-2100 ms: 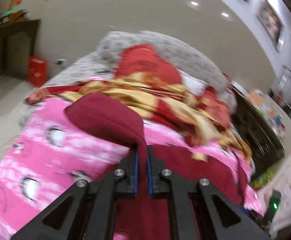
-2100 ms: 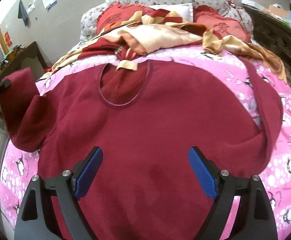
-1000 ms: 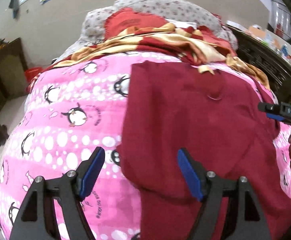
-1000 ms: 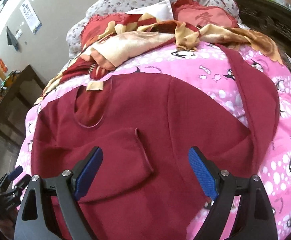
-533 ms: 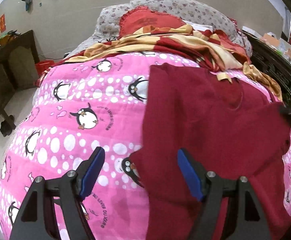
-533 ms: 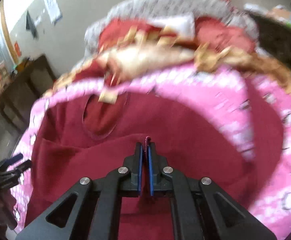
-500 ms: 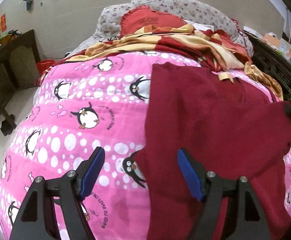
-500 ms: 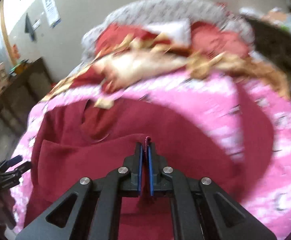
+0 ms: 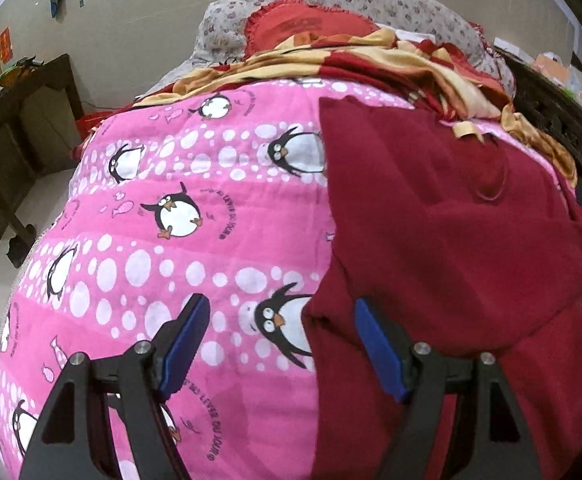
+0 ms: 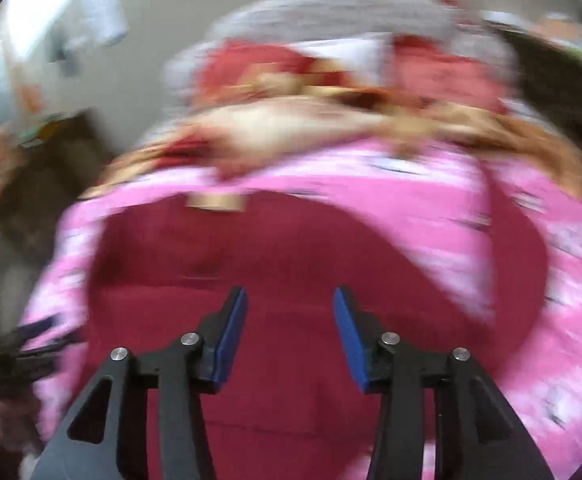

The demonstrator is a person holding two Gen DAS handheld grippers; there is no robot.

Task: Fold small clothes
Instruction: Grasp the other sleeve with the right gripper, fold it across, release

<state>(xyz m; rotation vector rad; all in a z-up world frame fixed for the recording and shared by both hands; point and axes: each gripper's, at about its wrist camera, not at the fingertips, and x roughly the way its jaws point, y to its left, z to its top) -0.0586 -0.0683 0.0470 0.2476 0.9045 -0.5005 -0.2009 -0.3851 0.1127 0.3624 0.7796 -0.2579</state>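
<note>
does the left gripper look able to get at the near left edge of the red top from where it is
Probably yes. The left gripper is open, and the edge of the red top already lies between its pads on the pink penguin quilt. Nothing covers that edge, so closing should catch it.

Even indoor light with soft shadows; left wrist view sharp, right wrist view motion-blurred, both fisheye-bent with dark corners.

So the bed [image 9: 103,184] has a pink penguin quilt [image 9: 195,256] spread over it, and a dark red top [image 9: 443,240] lies flat on the right half. A red-and-gold blanket [image 9: 371,64] is bunched up near the pillows [image 9: 355,0] at the head.
</note>
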